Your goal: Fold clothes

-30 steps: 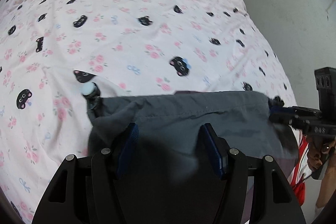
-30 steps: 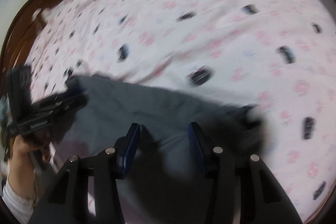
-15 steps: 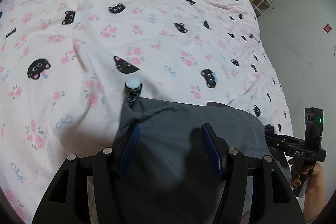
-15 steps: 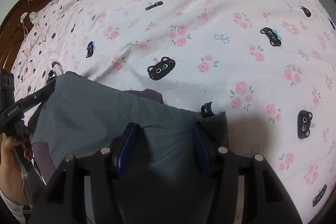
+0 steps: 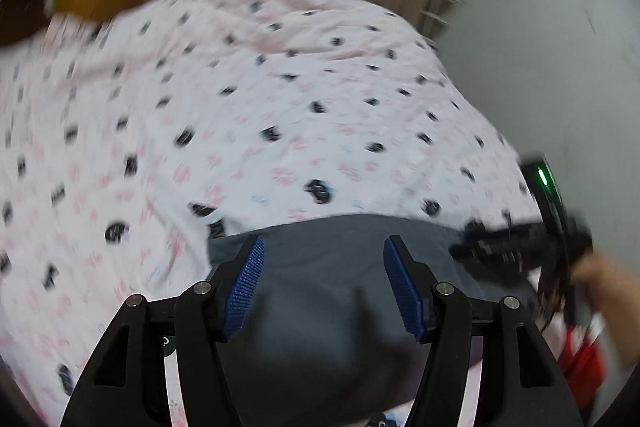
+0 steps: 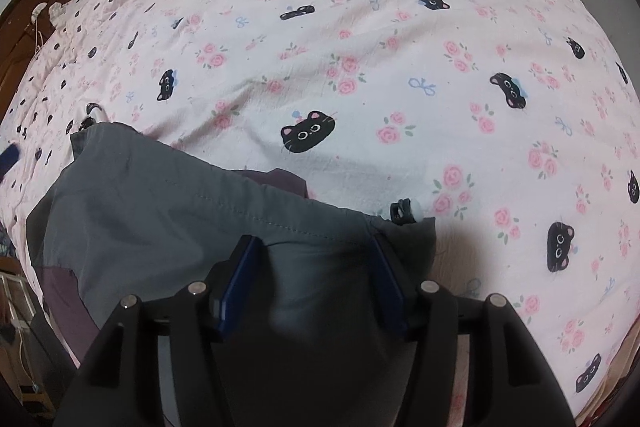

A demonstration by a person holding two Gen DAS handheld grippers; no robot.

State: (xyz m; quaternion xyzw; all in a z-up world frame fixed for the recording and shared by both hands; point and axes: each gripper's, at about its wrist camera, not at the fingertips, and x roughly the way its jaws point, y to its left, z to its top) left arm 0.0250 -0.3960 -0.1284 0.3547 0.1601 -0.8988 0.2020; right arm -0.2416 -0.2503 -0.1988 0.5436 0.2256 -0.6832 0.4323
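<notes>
One grey garment (image 6: 192,227) lies on a pink bedspread (image 6: 360,67) printed with black cat faces and roses, directly ahead of and beneath both claws. In the right wrist view its stitched hem runs from upper left down to a black cord stopper with a white tip (image 6: 406,209), just beyond the right-hand pad. A purple layer (image 6: 280,179) shows at the far edge of the grey cloth and again at its lower left.

Right gripper (image 6: 314,277): the jaws are spread wide, with grey cloth filling the gap between the blue pads (image 6: 236,287). Neither pad visibly pinches the fabric, so the claw reads as released, poised over the garment's edge; whether the fingertips touch the cloth cannot be told.

Left gripper (image 5: 324,283): the jaws are likewise spread wide, ribbed blue pads (image 5: 244,287) apart, with the garment (image 5: 340,267) beneath and between them; nothing is clamped. This view is smeared by motion blur, so fabric detail and the bedspread (image 5: 240,107) print are indistinct. To the right of this claw, the right gripper (image 5: 512,251) appears as a dark blurred shape with a green light, held by a hand (image 5: 604,271) cut off at the frame edge. A red item (image 5: 580,359) below it is too blurred to identify.

Near portions of the garment are hidden behind both claw bodies.
</notes>
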